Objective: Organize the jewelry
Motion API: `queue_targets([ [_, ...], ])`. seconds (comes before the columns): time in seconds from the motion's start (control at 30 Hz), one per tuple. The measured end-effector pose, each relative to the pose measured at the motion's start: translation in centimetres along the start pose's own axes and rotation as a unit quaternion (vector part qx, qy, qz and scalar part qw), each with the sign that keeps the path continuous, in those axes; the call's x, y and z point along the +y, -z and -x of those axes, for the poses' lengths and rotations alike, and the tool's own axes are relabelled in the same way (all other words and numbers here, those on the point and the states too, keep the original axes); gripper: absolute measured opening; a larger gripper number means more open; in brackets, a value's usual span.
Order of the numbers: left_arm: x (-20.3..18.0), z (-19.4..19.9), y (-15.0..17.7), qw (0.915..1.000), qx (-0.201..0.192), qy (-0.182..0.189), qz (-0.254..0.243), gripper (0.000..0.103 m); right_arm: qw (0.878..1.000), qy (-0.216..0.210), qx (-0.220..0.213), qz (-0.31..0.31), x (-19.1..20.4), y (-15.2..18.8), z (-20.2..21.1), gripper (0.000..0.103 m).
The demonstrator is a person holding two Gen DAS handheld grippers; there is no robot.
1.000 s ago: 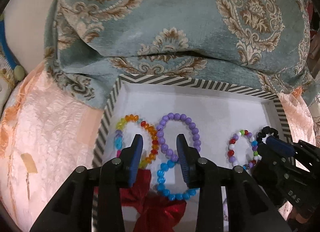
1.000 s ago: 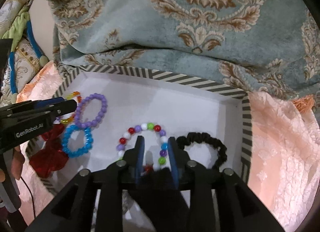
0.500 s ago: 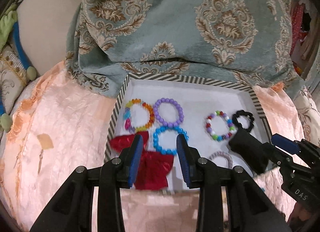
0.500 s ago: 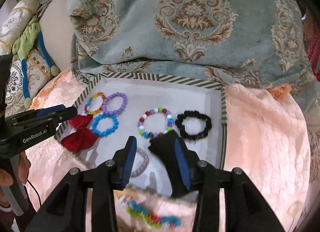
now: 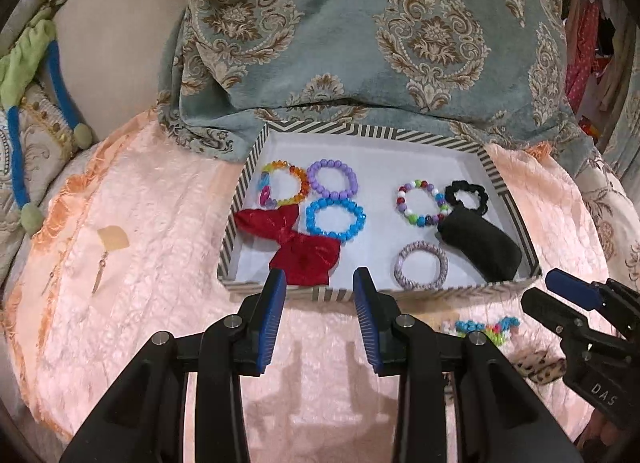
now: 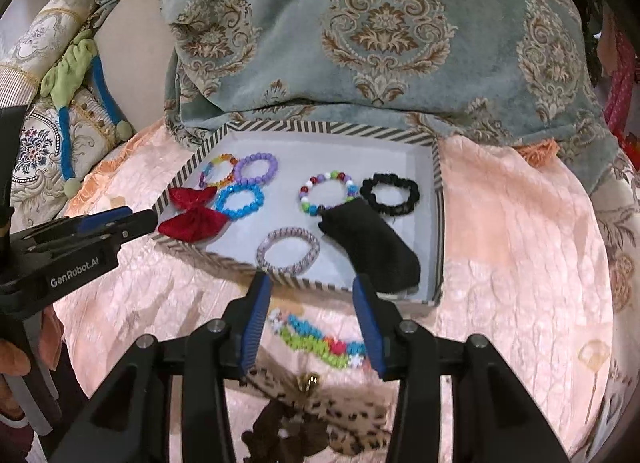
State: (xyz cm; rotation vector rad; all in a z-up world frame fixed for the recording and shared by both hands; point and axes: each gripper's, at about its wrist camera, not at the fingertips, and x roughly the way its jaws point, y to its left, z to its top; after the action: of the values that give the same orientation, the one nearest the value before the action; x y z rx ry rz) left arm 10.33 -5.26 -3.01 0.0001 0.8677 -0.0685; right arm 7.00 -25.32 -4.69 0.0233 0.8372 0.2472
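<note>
A striped-rim tray [image 5: 424, 293] [image 6: 224, 261] on a peach bedspread holds several bead bracelets, a red bow [image 5: 298, 247] [image 6: 192, 219], a black scrunchie [image 6: 390, 193], a black pouch [image 5: 480, 245] [image 6: 372, 247] and a lilac spiral band [image 5: 420, 265] [image 6: 288, 249]. A colourful beaded bracelet [image 6: 320, 339] [image 5: 486, 327] and a leopard-print bow [image 6: 320, 419] lie outside the tray, in front. My left gripper [image 5: 319, 315] is open and empty at the tray's front rim. My right gripper [image 6: 312, 323] is open and empty, hovering over the loose beaded bracelet.
A teal damask pillow [image 5: 360, 43] [image 6: 380, 35] leans against the tray's far side. Embroidered cushions with a green-and-blue cord [image 5: 36, 75] lie at the left. Small earrings and a tape scrap [image 5: 106, 259] rest on the bedspread left of the tray.
Both grippers have pulled back from inside the tray to in front of it. The right gripper has let go of the black pouch, which now lies in the tray, and opened.
</note>
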Motion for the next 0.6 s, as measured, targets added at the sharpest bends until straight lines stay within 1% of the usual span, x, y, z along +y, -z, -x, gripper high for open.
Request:
queue_targets([
  [0.27, -0.7, 1.5, 1.7, 0.9999, -0.008, -0.004, -0.011, 0.018, 1.000, 0.001, -0.001, -0.002, -0.1, 1.2, 1.4, 0.045],
  [0.6, -1.4, 2.4, 3.0, 0.9998, -0.004, 0.004, -0.019, 0.018, 1.000, 0.007, 0.000, -0.001, -0.7, 2.4, 2.8, 0.046],
])
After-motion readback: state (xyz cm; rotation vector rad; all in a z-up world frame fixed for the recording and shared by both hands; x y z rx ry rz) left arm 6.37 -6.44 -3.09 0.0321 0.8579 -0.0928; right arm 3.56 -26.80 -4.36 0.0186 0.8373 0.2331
